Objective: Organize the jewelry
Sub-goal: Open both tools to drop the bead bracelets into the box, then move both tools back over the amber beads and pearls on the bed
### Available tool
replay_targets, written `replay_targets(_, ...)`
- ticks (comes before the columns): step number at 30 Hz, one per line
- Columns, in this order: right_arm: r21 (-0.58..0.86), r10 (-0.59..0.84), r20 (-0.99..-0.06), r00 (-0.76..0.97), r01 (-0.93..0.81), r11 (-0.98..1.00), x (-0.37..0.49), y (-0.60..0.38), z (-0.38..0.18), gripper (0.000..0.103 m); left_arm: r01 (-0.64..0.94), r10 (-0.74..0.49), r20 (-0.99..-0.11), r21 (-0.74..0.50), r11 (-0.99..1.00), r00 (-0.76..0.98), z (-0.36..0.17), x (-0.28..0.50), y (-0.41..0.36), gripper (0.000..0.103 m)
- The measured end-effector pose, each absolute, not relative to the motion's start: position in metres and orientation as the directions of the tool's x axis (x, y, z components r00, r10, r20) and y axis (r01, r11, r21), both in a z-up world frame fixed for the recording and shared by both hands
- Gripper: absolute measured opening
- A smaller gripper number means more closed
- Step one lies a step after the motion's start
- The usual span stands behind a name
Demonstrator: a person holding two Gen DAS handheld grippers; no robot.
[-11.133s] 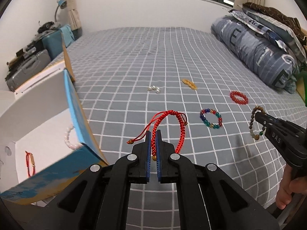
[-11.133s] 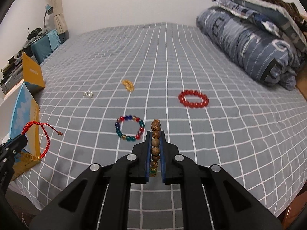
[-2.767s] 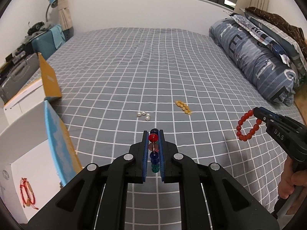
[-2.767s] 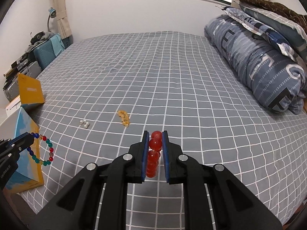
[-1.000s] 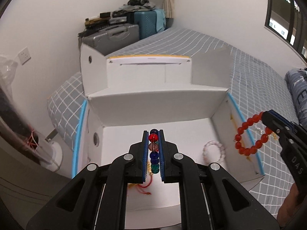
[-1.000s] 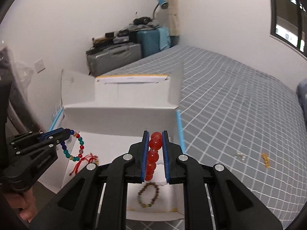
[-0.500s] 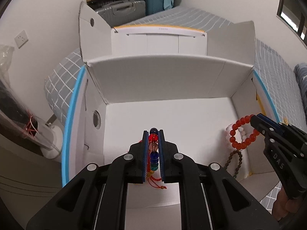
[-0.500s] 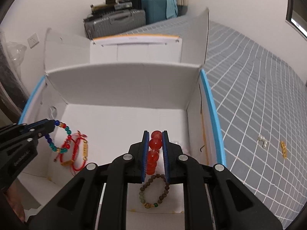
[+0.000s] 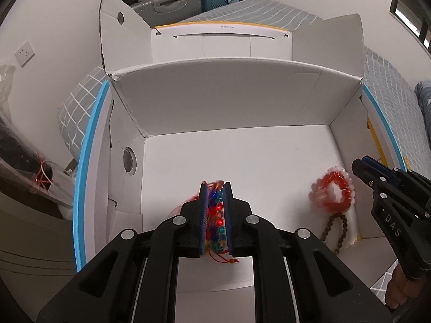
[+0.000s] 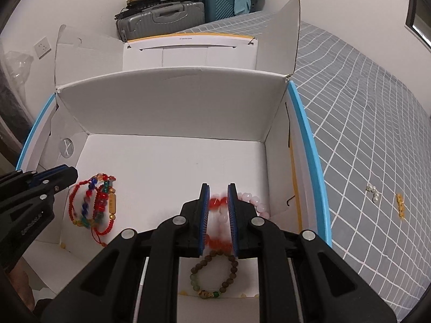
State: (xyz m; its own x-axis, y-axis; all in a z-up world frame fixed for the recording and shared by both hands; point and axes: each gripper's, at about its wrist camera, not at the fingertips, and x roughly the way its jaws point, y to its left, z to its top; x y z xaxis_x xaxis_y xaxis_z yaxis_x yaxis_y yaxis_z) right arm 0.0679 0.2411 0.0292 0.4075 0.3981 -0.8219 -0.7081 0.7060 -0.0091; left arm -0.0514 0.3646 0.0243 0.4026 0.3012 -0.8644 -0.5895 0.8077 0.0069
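Observation:
Both grippers hang over an open white cardboard box. My left gripper is open; the multicolour bead bracelet lies blurred on the box floor over the red cord bracelets, also seen between the fingers in the left wrist view. My right gripper is open; the red bead bracelet lies blurred below it on a pale pink bracelet, beside a brown wooden bead bracelet.
The box has tall raised flaps and blue edges. It sits on a grey checked bed, where small pearl pieces and a yellow piece lie. Suitcases stand behind against the wall.
Both grippers have lowered further into the box and opened. The multicolour bracelet and the red bead bracelet have dropped out onto the box floor.

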Motion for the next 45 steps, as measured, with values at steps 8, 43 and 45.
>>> replay_targets(8, 0.020, 0.430, -0.789, 0.439, -0.681, 0.732, 0.068, 0.231, 0.046, 0.067, -0.619, 0.351, -0.825, 0.003, 0.785, 0.442, 0.040, -0.059, 0.364, 0.072)
replay_targets(43, -0.004, 0.296, -0.692, 0.658, -0.413, 0.911, 0.146, 0.054, 0.097, 0.095, -0.408, 0.245, -0.758, -0.029, 0.913, 0.604, 0.093, 0.061, 0.228, 0.097)
replay_targets(45, -0.012, 0.273, -0.696, 0.664, -0.392, 0.920, 0.157, 0.036, 0.095, 0.095, -0.388, 0.233, -0.762, -0.026, 0.921, 0.604, 0.092, 0.078, 0.212, 0.097)
